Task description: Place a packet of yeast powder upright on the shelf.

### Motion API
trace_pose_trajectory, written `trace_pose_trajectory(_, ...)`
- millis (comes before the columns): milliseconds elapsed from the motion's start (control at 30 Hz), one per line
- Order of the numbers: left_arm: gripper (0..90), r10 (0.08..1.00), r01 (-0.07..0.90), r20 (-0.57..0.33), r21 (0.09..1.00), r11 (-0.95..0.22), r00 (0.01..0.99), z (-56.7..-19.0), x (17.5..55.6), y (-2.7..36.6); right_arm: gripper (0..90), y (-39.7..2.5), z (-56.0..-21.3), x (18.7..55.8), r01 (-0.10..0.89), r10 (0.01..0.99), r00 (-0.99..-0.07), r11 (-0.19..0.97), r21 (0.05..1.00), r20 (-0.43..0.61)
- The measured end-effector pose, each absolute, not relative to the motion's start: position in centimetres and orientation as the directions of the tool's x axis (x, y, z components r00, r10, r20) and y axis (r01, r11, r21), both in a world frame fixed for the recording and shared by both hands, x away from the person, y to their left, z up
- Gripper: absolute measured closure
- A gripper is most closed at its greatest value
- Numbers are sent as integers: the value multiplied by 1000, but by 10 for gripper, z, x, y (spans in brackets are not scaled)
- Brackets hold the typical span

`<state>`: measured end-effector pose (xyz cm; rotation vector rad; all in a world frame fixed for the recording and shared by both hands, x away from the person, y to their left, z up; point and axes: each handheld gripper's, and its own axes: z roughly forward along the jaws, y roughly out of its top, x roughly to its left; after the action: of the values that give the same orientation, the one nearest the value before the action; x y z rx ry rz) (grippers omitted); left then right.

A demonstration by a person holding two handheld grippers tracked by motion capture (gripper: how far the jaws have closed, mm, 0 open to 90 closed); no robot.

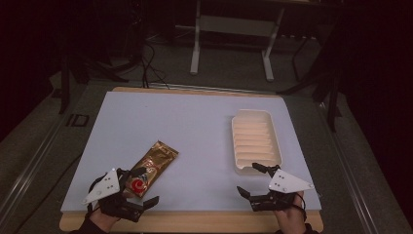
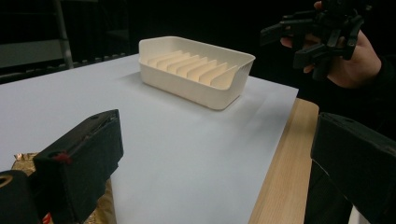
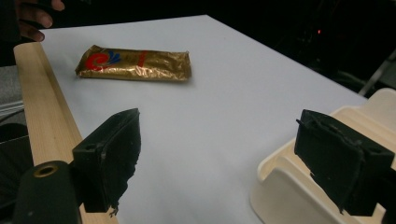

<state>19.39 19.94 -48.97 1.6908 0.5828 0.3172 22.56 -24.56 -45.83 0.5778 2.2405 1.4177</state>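
Both grippers' fingers gape wide, holding nothing: left gripper (image 1: 144, 185) straddles the bar's (image 1: 150, 168) near end to grab it; right gripper (image 1: 251, 180) waits beside the tray (image 1: 255, 140).

A lab or test room with a staged recording bench. A bare wooden table (image 1: 195, 222) carries a plain pale sheet (image 1: 195, 126) as work surface. Around it lie dark carpeted floor (image 1: 29, 146), loose cables (image 1: 148, 63) and the white metal legs of another bench (image 1: 195, 48); the surroundings are dark.
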Motion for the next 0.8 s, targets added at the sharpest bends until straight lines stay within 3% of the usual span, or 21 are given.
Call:
trace_pose_trajectory(300, 29, 515, 160, -84, 981, -105, 853, -484, 189, 197, 135, -247, -450, 222, 166, 557, -826, 382, 909, -84)
trace_pose_trajectory(500, 29, 499, 242, -156, 964, -112, 853, -477, 190, 192, 108, -244, -446, 218, 132, 541, -835, 375, 917, -101)
trace_pose_trajectory(800, 23, 482, 250, -181, 965, -82, 857, -466, 197, 184, 97, -240, -439, 215, 121, 514, -854, 352, 928, -83)
